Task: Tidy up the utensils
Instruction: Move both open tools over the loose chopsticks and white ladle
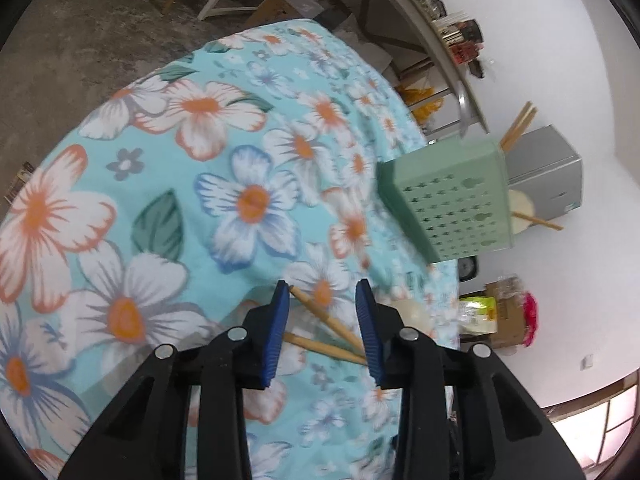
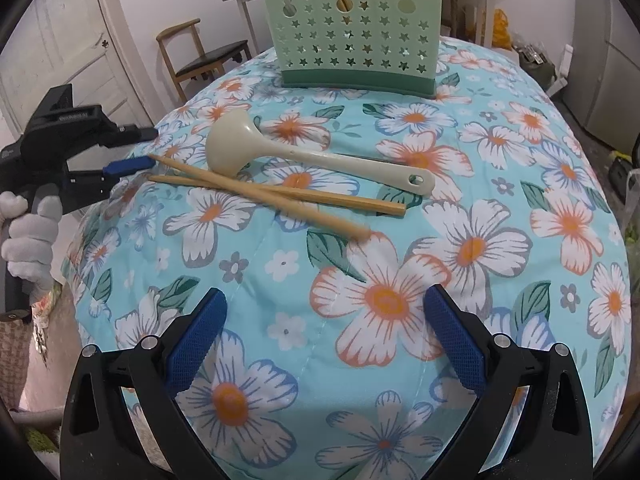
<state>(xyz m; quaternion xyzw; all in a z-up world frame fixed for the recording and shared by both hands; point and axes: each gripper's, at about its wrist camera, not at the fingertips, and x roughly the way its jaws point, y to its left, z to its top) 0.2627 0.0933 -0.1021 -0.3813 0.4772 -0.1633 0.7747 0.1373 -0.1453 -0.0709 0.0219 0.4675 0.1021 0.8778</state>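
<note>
Two wooden chopsticks [image 2: 280, 194] lie crossed on the flowered tablecloth [image 2: 400, 300], with a cream ladle [image 2: 304, 156] beside them. A green star-holed utensil holder [image 2: 352, 32] stands upright at the far edge; in the left wrist view the holder [image 1: 448, 204] has chopsticks [image 1: 520, 126] and a cream spoon [image 1: 520, 208] in it. My left gripper [image 1: 322, 284] is at the thin ends of the lying chopsticks [image 1: 328, 322], which cross the gap between its blue pads; the pads stand apart. My right gripper [image 2: 325, 292] hovers open over bare cloth, nearer than the utensils.
A gloved hand [image 2: 32, 236] holds the left gripper [image 2: 146, 148] at the table's left edge. A wooden chair [image 2: 200, 56] and a white door [image 2: 60, 52] are behind on the left. A grey fridge [image 1: 548, 172] stands by the wall beyond the holder.
</note>
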